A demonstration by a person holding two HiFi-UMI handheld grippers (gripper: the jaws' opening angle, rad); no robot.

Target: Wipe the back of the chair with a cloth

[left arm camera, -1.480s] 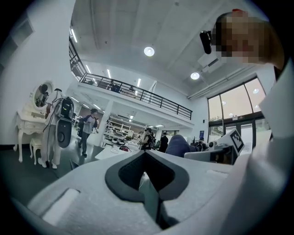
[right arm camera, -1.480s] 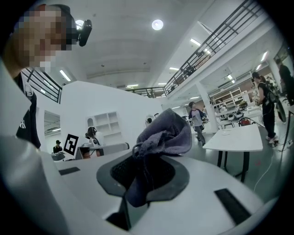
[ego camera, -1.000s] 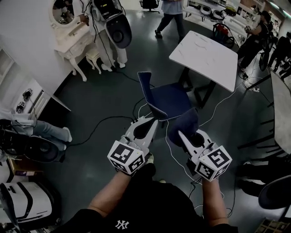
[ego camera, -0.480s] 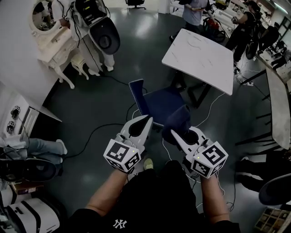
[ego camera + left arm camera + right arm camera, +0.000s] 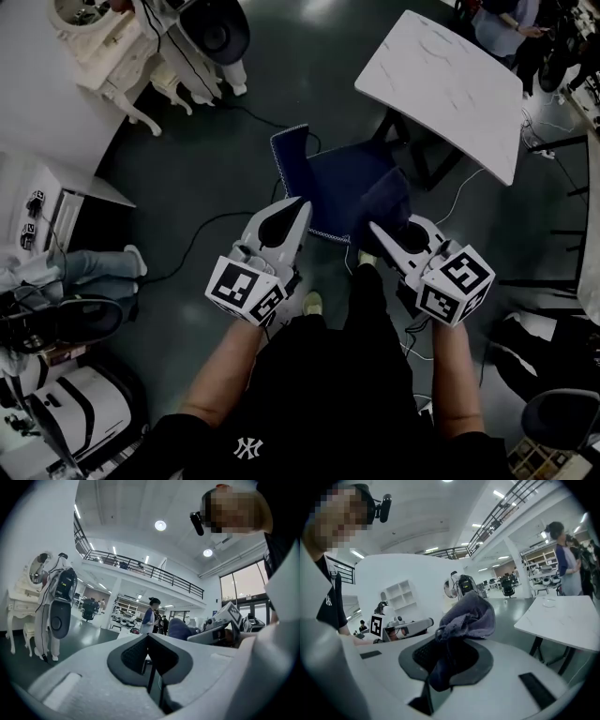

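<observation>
A dark blue chair stands on the grey floor, its upright back on the left side of the seat. My right gripper is shut on a crumpled dark blue cloth, which hangs over the chair's near right corner. In the right gripper view the cloth bunches up out of the closed jaws. My left gripper is shut with nothing in it, its tip just short of the seat's near edge. The left gripper view looks level into the room, with the jaws met and the right gripper's cloth to the right.
A white table stands just beyond the chair on dark legs. Cables trail over the floor around the chair. A white vanity and a white machine stand at top left. A person's legs lie at the left.
The view has tilted more steeply down, and both grippers have come closer to the chair. The cloth stays gripped in the right gripper and now overlaps the seat's near corner.
</observation>
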